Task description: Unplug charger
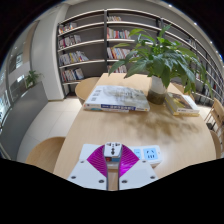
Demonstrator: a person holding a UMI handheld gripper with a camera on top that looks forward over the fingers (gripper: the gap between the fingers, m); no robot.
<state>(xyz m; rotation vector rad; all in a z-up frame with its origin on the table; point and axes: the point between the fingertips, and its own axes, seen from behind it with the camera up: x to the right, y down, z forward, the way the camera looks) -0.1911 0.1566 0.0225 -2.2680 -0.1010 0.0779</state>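
My gripper point(112, 153) is low over a wooden table point(70, 125). Its two magenta pads point(96, 162) close in a V on a small white charger point(113, 151) held at the fingertips. Both pads touch the charger's sides. A white power strip point(150, 154) with blue markings lies flat on the table just right of the fingertips. I cannot tell whether the charger's prongs sit in a socket or are free of it.
A stack of books and papers point(117, 97) lies on the table beyond the fingers. A potted green plant point(160, 58) stands at the far right of the table. Bookshelves point(85, 45) line the back wall. A second round table point(45, 152) is at the left.
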